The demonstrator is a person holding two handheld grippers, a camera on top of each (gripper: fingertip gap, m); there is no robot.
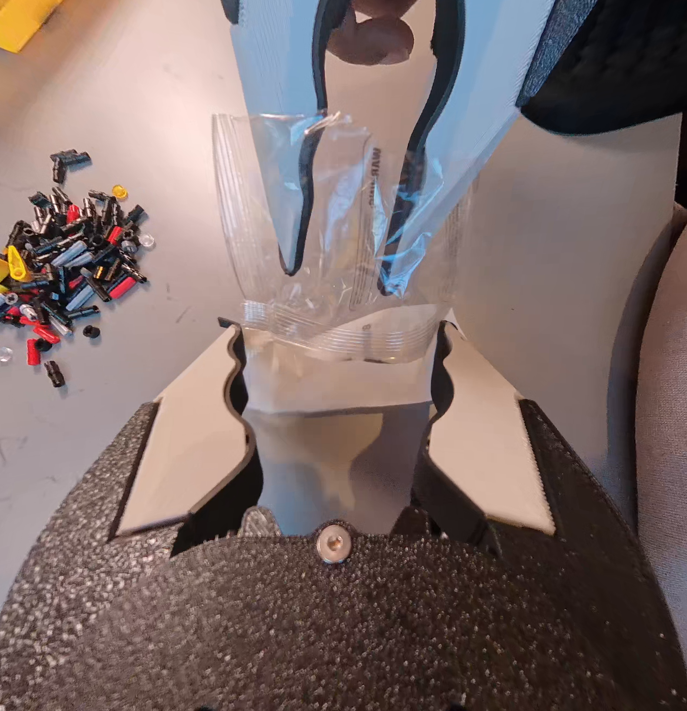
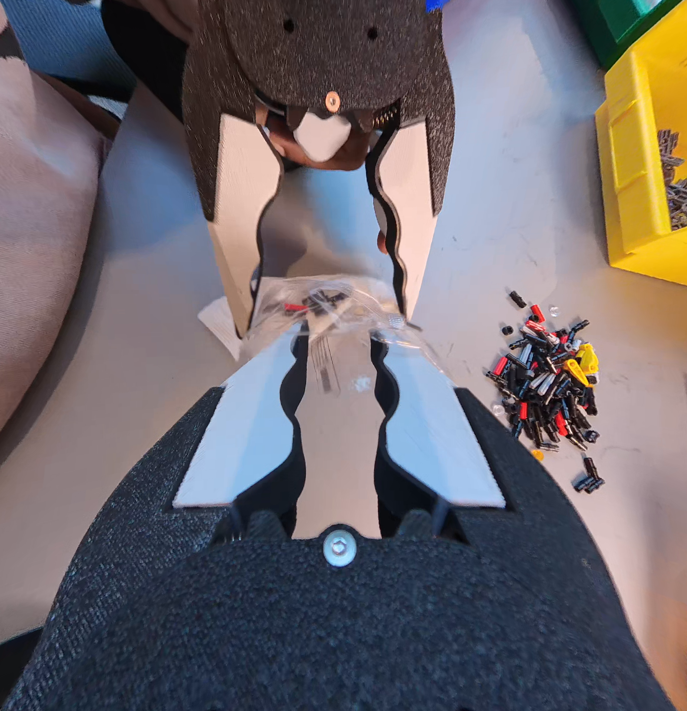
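Your two grippers face each other over a grey table (image 1: 141,115), tips almost meeting above a clear plastic bag (image 1: 334,238).

The left gripper (image 1: 340,327) has its jaws spread wide. The near edge of the bag lies in the gap between them, close to the tips. You cannot tell whether either finger touches it.

The right gripper (image 2: 340,334) also has its jaws spread, less wide. In the left wrist view both its fingers (image 1: 295,215) show through the clear film, so the bag covers their tips; whether they sit inside the bag or just behind it is hard to make out.

A heap of small black, red, grey and yellow plastic parts (image 2: 545,384) lies well apart, outside the jaws. A yellow bin (image 2: 638,184) is cut off at the picture's edge. The bag's printed panel is blurred.
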